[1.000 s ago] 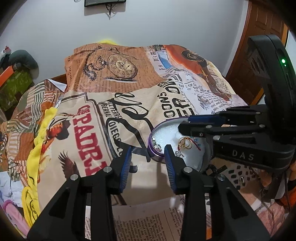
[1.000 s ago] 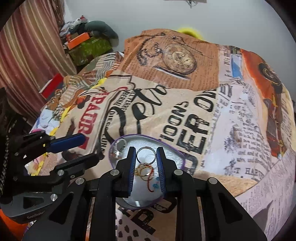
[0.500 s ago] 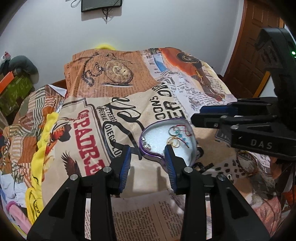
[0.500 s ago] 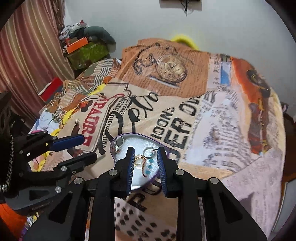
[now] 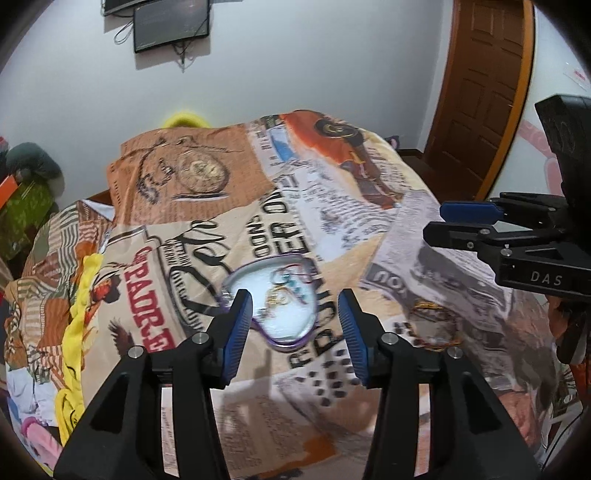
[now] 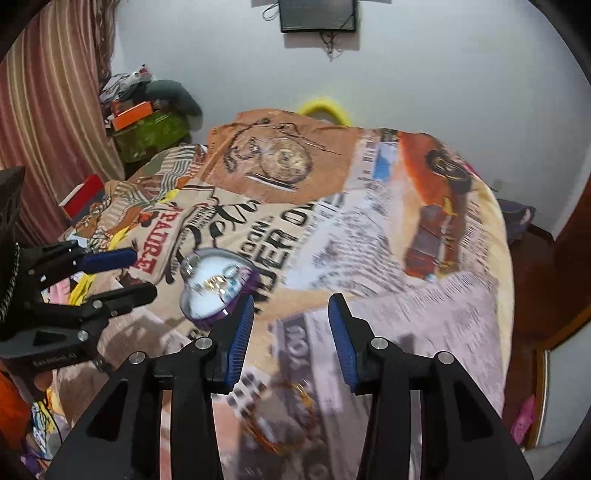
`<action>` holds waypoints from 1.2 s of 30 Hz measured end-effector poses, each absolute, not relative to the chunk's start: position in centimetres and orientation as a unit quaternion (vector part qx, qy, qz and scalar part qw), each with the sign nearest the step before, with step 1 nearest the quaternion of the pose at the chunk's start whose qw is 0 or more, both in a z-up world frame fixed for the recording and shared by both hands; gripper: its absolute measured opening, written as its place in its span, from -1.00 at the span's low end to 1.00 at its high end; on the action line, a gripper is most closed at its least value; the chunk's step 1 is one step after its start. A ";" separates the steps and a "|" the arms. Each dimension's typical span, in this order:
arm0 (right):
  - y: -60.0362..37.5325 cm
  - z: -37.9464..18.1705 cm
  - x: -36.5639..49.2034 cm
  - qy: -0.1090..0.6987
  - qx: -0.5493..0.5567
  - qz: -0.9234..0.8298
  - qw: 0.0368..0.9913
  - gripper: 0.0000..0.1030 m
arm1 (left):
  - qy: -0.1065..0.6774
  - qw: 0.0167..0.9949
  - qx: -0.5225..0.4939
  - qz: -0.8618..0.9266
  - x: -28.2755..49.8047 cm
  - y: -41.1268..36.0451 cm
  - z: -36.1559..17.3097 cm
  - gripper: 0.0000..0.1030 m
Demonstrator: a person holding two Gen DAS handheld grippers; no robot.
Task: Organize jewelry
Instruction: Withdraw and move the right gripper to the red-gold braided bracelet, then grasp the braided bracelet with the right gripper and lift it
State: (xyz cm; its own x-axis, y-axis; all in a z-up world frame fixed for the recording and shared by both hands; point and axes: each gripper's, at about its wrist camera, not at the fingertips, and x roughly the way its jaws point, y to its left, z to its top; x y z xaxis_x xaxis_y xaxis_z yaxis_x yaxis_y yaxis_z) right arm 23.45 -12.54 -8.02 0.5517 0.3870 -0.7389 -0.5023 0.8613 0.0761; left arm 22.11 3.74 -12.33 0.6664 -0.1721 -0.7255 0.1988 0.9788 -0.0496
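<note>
A purple heart-shaped jewelry box (image 5: 286, 325) with a white lining lies open on the printed bedspread, holding several rings and earrings (image 5: 284, 291). It also shows in the right wrist view (image 6: 207, 314). My left gripper (image 5: 295, 325) is open and empty, raised above the box. My right gripper (image 6: 291, 328) is open and empty, to the right of the box. A thin gold-brown bracelet (image 5: 436, 325) lies on the bedspread right of the box; it also shows in the right wrist view (image 6: 280, 417), blurred, under the right gripper.
The bedspread (image 5: 207, 184) covers a bed. Clutter and an orange box (image 6: 133, 110) sit at the far left by a striped curtain. A wooden door (image 5: 480, 92) stands at the right. A dark screen (image 6: 317, 14) hangs on the wall.
Both grippers have lifted and drawn back from the box. The right gripper has swung right and opened wider; the ring seen between its fingers a second ago now lies in the box.
</note>
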 end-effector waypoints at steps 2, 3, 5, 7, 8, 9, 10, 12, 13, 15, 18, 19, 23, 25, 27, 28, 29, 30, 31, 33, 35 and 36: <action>-13.4 -8.1 23.0 0.403 -0.068 0.250 0.878 -0.26 | 0.396 0.911 0.021 -0.111 21.9 2.7 -12.3 -0.08; -13.9 -8.3 22.8 0.406 -0.066 0.248 0.877 -0.26 | 0.397 0.910 0.023 -0.114 21.8 2.2 -12.3 -0.07; -14.8 -8.8 22.4 0.412 -0.063 0.245 0.875 -0.25 | 0.400 0.908 0.028 -0.121 21.6 1.3 -12.6 -0.07; -15.6 -9.4 22.0 0.419 -0.059 0.244 0.872 -0.23 | 0.410 0.903 0.030 -0.128 21.5 0.5 -13.3 -0.07; -15.9 -9.6 21.7 0.423 -0.057 0.243 0.871 -0.19 | 0.415 0.899 0.029 -0.132 21.4 0.1 -13.6 -0.07; -16.2 -9.9 21.6 0.426 -0.054 0.244 0.870 -0.09 | 0.421 0.897 0.028 -0.136 21.3 -0.1 -14.0 -0.07; -16.4 -10.3 21.3 0.429 -0.051 0.244 0.868 0.00 | 0.426 0.893 0.029 -0.139 21.2 -0.4 -14.4 -0.07; -16.9 -11.0 21.0 0.436 -0.042 0.247 0.864 0.08 | 0.439 0.887 0.033 -0.141 20.9 -0.9 -15.5 -0.07; -17.0 -11.4 20.8 0.440 -0.039 0.250 0.861 0.09 | 0.444 0.884 0.034 -0.142 20.8 -1.1 -15.9 -0.07; -17.0 -12.2 20.6 0.452 -0.036 0.257 0.854 0.10 | 0.456 0.878 0.033 -0.145 20.5 -1.3 -16.9 -0.07; -16.4 -13.7 20.4 0.468 -0.039 0.269 0.841 0.10 | 0.467 0.871 0.027 -0.149 20.0 -1.3 -18.0 -0.07; -16.1 -14.0 20.3 0.473 -0.041 0.272 0.837 0.10 | 0.470 0.869 0.026 -0.151 19.8 -1.3 -18.3 -0.07; -14.9 -15.3 20.0 0.487 -0.048 0.292 0.822 0.10 | 0.472 0.867 0.028 -0.158 19.2 -1.3 -19.1 -0.07; -14.3 -15.4 19.8 0.483 -0.061 0.296 0.822 0.10 | 0.470 0.868 0.032 -0.160 19.2 -1.4 -19.2 -0.07; -13.7 -15.6 19.8 0.475 -0.085 0.292 0.825 0.10 | 0.467 0.868 0.034 -0.163 19.2 -1.4 -19.1 -0.07; -13.5 -15.7 19.9 0.474 -0.093 0.291 0.826 0.10 | 0.466 0.869 0.035 -0.164 19.3 -1.5 -19.2 -0.08; -13.4 -15.8 19.9 0.473 -0.101 0.291 0.825 0.10 | 0.465 0.869 0.038 -0.165 19.4 -1.5 -19.2 -0.12; -13.3 -16.0 19.9 0.471 -0.110 0.293 0.825 0.10 | 0.463 0.870 0.040 -0.165 19.4 -1.6 -19.2 -0.14; -13.3 -16.0 19.9 0.469 -0.115 0.296 0.824 0.10 | 0.462 0.870 0.044 -0.167 19.4 -1.7 -19.2 -0.16; -13.3 -16.1 20.0 0.464 -0.124 0.305 0.823 0.10 | 0.460 0.870 0.051 -0.169 19.6 -1.8 -19.3 -0.20; -13.5 -16.2 20.3 0.465 -0.119 0.312 0.820 0.10 | 0.460 0.870 0.053 -0.171 19.8 -1.8 -19.4 -0.25; -13.5 -16.3 20.5 0.467 -0.116 0.314 0.819 0.10 | 0.460 0.870 0.054 -0.170 19.9 -1.8 -19.4 -0.31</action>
